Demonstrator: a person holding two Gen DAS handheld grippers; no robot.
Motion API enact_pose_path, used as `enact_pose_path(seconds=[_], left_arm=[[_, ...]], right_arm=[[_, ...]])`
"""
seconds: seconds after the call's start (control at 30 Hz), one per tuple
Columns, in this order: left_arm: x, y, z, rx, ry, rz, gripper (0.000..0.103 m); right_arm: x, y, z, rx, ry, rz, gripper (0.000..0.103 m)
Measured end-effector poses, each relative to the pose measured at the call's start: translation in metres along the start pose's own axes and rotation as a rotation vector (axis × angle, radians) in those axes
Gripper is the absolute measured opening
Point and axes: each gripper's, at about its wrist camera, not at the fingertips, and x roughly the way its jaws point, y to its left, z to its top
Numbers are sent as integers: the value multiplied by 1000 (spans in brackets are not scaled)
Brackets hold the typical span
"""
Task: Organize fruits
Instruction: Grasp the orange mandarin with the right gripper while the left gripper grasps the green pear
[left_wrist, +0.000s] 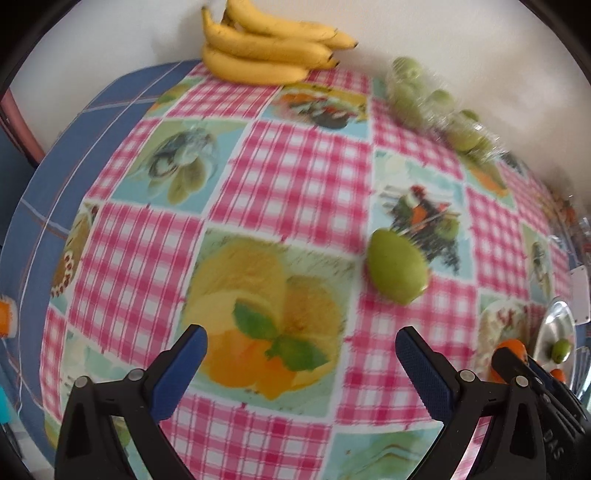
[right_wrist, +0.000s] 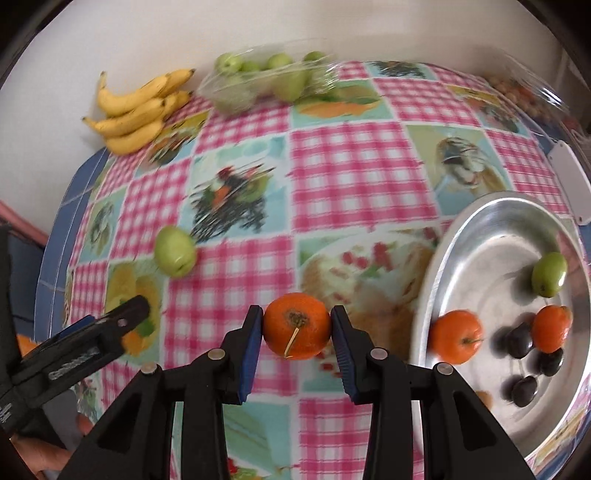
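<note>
**Listener:** So, what does each claw have right now?

**Operator:** My right gripper (right_wrist: 297, 328) is closed on a tangerine (right_wrist: 296, 325), one blue pad against each side, stem facing the camera. It hangs above the checked tablecloth (right_wrist: 354, 177), just left of the metal tray (right_wrist: 491, 210). My left gripper (left_wrist: 301, 356) is spread wide and holds nothing.

**Listener:** Where are the other fruits?

**Operator:** Inside the tray lie two more tangerines (right_wrist: 457, 335), one small green fruit (right_wrist: 549, 274) and a few dark plums (right_wrist: 523, 386). A loose green fruit (left_wrist: 398, 271) sits on the cloth ahead of the left gripper, toward its right finger. At the back are bananas (left_wrist: 266, 48) and a clear bag of green fruit (left_wrist: 436, 103).

**Listener:** Which step is this?

**Operator:** I judge it the carrying step. Next, the right gripper should move rightward over the rim and release gently. The left must advance, shifting a little right, before closing around the loose green fruit.
</note>
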Motion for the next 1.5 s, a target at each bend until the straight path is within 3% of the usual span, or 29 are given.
enact_pose_path(seconds=[0.17, 0.23, 0.37, 0.43, 0.67, 1.07, 1.17, 1.23, 1.5], left_arm=[[-3, -18, 8, 24, -22, -27, 99], [-2, -23, 10, 25, -21, -43, 91], [1, -29, 14, 23, -42, -64, 88], [4, -30, 18, 24, -47, -70, 80], [12, -40, 29, 19, -65, -89, 79], [31, -52, 36, 25, -48, -103, 55], [34, -53, 36, 23, -41, -101, 55], [36, -54, 35, 26, -36, -102, 46], [33, -50, 33, 12, -29, -111, 45]], right_arm=[[-5, -17, 7, 34, -21, 7, 39], [-5, -21, 9, 42, -22, 13, 39], [-3, -24, 14, 35, -26, -6, 39], [-3, -25, 15, 35, -28, -5, 39], [4, -24, 23, 32, -28, -5, 39], [14, -24, 29, 29, -18, -12, 39], [13, -24, 29, 31, -21, -10, 39], [13, -24, 29, 32, -21, -12, 39], [8, -22, 30, 23, -29, -10, 39]])
